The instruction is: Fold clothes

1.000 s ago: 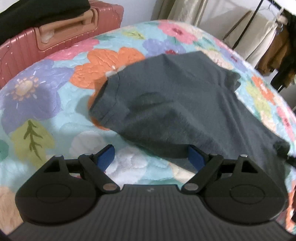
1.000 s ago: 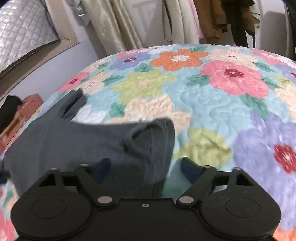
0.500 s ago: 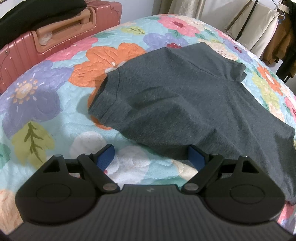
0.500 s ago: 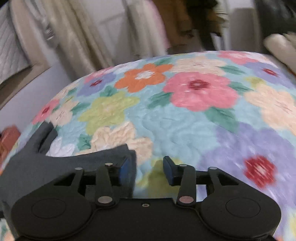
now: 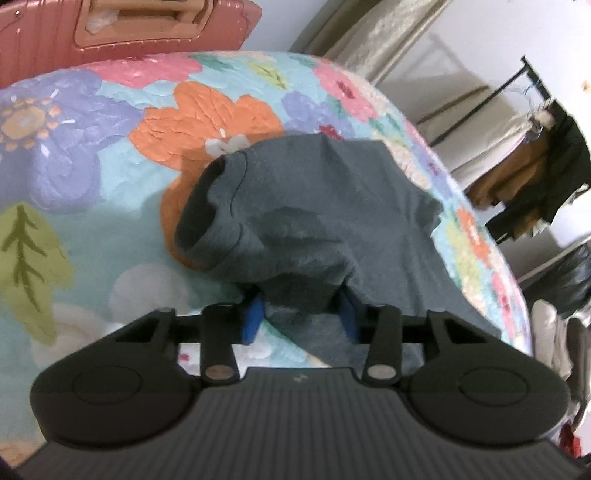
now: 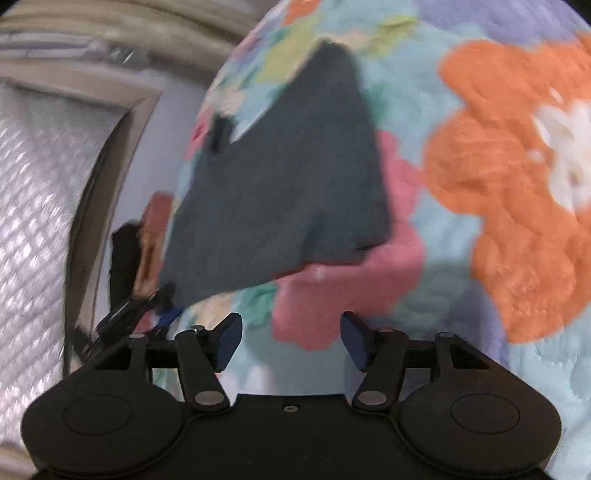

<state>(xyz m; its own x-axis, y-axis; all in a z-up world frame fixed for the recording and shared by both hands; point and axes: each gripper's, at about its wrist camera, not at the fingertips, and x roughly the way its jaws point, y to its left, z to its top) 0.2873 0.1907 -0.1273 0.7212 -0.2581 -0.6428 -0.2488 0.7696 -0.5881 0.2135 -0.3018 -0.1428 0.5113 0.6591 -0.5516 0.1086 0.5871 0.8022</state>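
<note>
A dark grey T-shirt (image 5: 325, 221) lies on the flowered quilt (image 5: 92, 221). My left gripper (image 5: 301, 317) has its blue pads closed in on a bunched fold of the shirt's near edge, with the sleeve opening (image 5: 207, 218) puffed up just left of it. In the right wrist view the shirt (image 6: 280, 192) lies ahead, blurred. My right gripper (image 6: 291, 339) is open and empty, above the quilt (image 6: 498, 184) and apart from the shirt. The left gripper (image 6: 147, 314) shows at the shirt's lower left corner there.
A pink suitcase (image 5: 122, 29) stands beyond the bed's far left edge. Curtains (image 5: 369, 33) and a rack of hanging clothes (image 5: 535, 184) stand to the right. A quilted headboard panel (image 6: 37, 184) lies left in the right wrist view.
My left gripper moved forward and closed on the shirt's near edge, bunching it up. My right gripper let go of the shirt, opened and swung away, so its view has turned.
</note>
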